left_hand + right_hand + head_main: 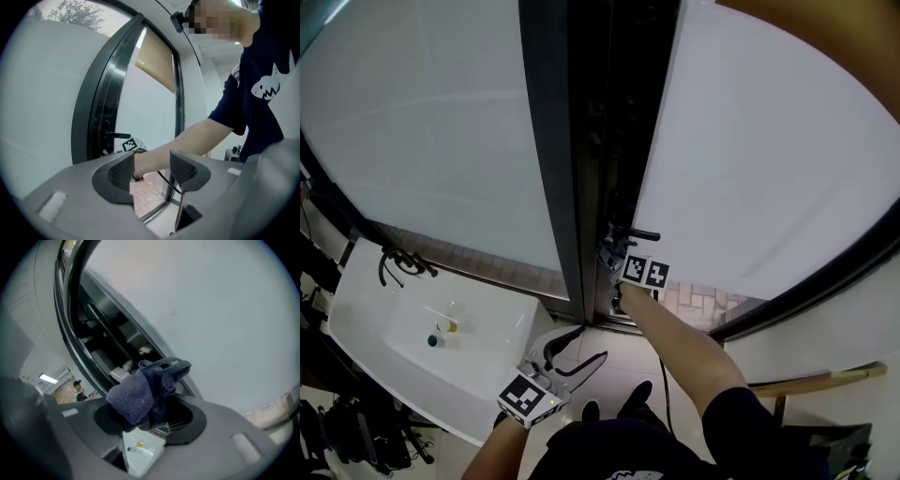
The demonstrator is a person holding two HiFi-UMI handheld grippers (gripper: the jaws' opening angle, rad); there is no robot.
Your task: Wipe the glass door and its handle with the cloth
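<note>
Right tongs (151, 418) pinching dark-blue towelling cloth (140, 394) beside black lever handle (639, 232) of frosted glass door (769, 141); left tongs (152, 171) spread, empty. I'm judging handle wipe starting; next: pressing cloth along lever.

Head view looks down; all share glass door (759, 150)

A white sink (502, 349) sits at the lower left of the head view, with a black faucet (399, 264) at its far end. In its basin stand a small clear glass (448, 323) with something yellow at the bottom and, just beside it, a small dark-topped item (436, 341). Dark gear (356, 436) crowds the floor beside the sink. Pale brick paving (698, 302) shows outside. A wooden bar (825, 380) lies at the right. A tan blind (157, 61) hangs overhead, and trees (77, 14) show above. Far off, a person (77, 389) stands under a ceiling light (48, 378).
</note>
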